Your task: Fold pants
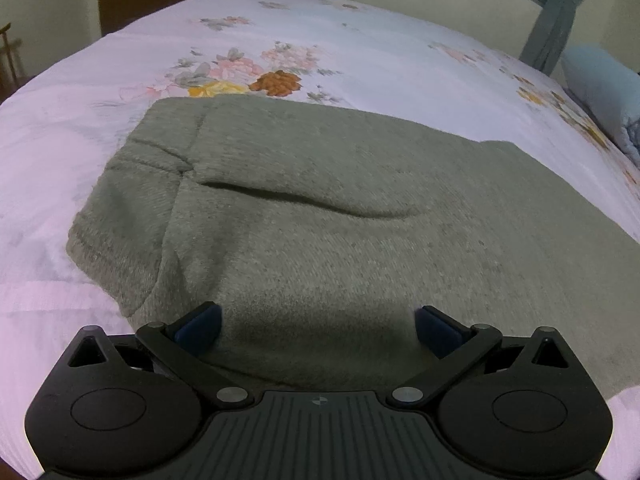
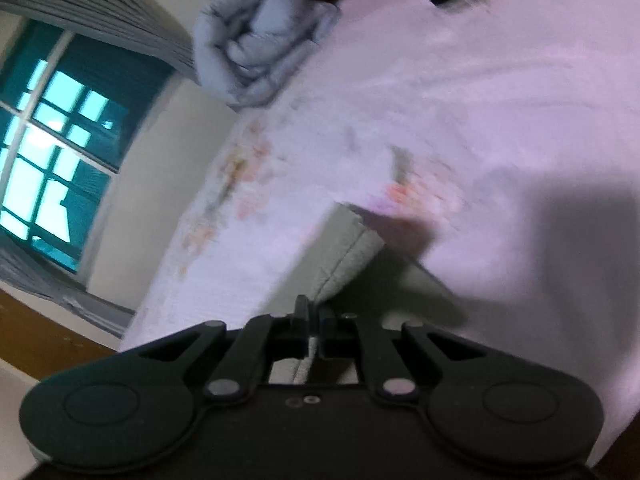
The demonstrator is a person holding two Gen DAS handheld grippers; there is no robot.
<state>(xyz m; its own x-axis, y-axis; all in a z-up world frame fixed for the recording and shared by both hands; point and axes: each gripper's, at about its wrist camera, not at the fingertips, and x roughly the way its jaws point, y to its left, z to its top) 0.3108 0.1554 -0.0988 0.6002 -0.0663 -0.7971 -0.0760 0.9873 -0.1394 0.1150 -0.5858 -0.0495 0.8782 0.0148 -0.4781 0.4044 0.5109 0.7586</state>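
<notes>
I judge folding midway: pants (image 1: 320, 208) lie doubled mid-frame; left gripper (image 1: 318, 330) spread, right gripper (image 2: 314, 322) pinching their hem, lifted.

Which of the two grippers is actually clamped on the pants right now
The right gripper: its jaws are pinched shut on a hem of the pants. The left gripper hangs open over the cloth.

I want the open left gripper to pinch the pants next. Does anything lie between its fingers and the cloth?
Nothing visible does. The left gripper is open right over the grey-green pants, with only bare cloth between its fingers. The right gripper is shut on a hemmed edge of the pants.
</notes>
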